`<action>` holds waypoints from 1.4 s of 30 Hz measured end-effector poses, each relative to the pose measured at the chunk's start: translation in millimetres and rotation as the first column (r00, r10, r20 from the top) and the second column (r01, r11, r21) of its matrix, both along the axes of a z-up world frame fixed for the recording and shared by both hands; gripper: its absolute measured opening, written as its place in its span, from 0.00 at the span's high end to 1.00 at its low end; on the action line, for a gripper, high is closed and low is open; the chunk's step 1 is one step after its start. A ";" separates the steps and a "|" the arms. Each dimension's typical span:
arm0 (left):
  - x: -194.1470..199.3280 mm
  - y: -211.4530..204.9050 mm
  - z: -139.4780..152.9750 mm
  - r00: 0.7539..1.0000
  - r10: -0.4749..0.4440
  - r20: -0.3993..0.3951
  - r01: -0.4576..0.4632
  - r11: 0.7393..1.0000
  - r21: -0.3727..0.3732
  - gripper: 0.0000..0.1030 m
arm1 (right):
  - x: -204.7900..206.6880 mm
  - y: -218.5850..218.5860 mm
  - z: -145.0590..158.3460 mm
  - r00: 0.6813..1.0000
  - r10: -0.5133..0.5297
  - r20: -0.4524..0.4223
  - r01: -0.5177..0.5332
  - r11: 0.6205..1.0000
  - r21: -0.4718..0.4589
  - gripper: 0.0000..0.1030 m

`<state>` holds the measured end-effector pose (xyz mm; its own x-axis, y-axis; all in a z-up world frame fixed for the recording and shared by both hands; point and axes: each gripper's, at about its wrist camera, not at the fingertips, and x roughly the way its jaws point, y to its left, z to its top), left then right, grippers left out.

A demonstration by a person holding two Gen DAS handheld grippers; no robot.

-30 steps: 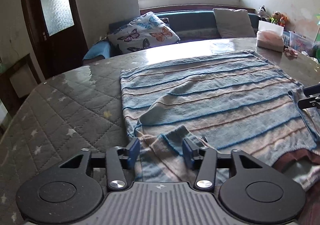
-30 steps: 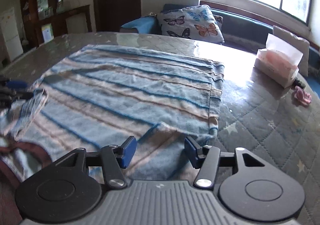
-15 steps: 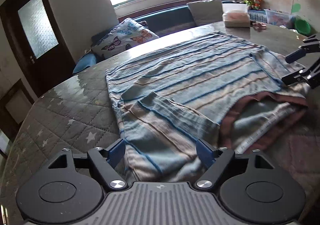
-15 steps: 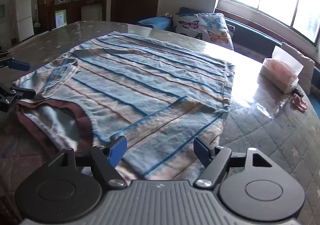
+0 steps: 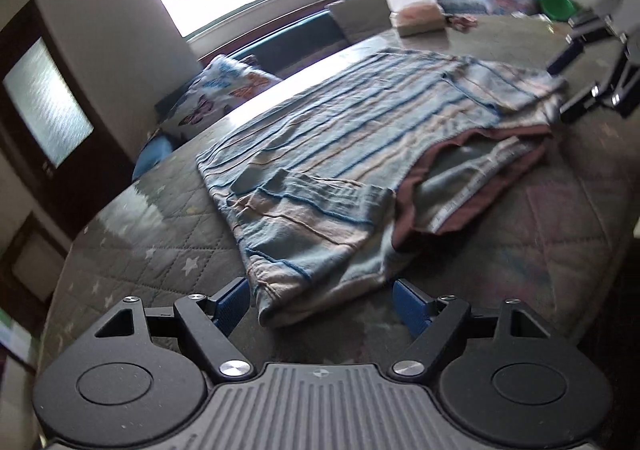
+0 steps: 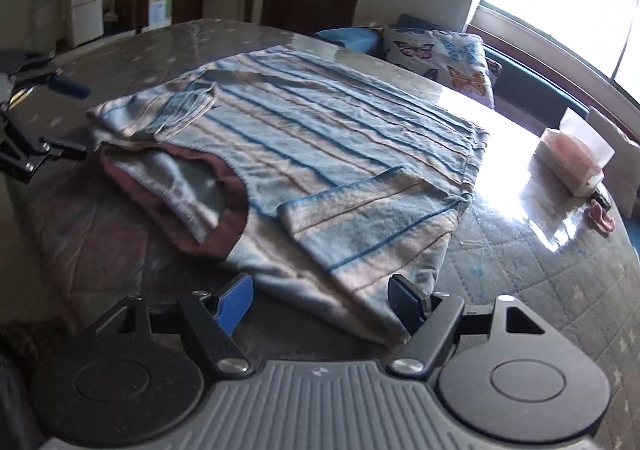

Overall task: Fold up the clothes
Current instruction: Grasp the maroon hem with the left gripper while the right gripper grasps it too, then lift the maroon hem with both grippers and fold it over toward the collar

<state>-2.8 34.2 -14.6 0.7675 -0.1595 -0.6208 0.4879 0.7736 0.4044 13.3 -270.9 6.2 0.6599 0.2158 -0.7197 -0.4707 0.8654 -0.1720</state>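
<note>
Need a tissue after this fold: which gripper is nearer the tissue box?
Right. The right gripper sits at the striped shirt's sleeve on the tissue box's side; the left gripper is at the opposite sleeve, the shirt's whole width farther away.

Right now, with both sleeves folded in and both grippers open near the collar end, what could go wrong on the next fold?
1. The striped shirt lies on a glossy table cover, so it may slide when lifted.
2. The folded sleeves rest loose on top and could flop open.
3. The collar is bunched and gaping, so a crease may get folded in.
Both the left gripper and right gripper hold nothing.
</note>
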 end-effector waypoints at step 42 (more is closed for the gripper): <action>-61.2 12.5 60.9 0.993 -0.009 0.121 0.033 0.980 -0.195 0.96 | -50.7 -10.2 57.4 0.993 0.008 0.115 -0.024 0.991 0.132 0.95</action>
